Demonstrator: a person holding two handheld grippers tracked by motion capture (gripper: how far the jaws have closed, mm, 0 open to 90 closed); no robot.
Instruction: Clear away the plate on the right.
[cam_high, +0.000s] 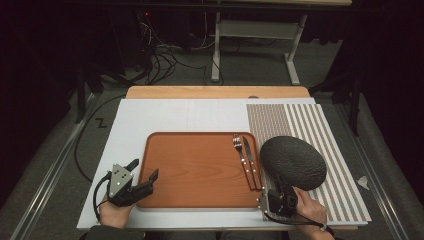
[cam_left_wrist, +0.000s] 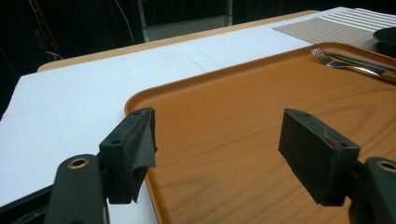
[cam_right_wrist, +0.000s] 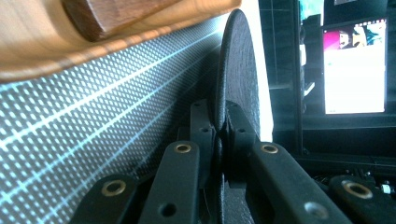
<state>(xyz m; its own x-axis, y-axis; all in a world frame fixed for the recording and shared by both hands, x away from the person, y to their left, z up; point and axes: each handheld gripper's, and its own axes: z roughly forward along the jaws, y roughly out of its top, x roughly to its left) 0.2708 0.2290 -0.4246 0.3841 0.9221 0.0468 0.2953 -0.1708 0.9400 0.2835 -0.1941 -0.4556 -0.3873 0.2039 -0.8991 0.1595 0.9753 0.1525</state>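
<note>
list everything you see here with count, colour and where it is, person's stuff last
tray: 1, orange-brown wood grain, centre of the white board
fork: 1, silver with brown handle, right side of the tray
knife: 1, silver with brown handle, on the tray just right of the fork
plate: 1, black, oval, held by its near edge above the striped mat
striped mat: 1, brown and white, right part of the board
white board: 1, white, covering the wooden table
wooden table: 1, light wood, far edge visible
left gripper: 1, black, jaws open astride the tray's left rim
right gripper: 1, black, shut on the plate's edge
</note>
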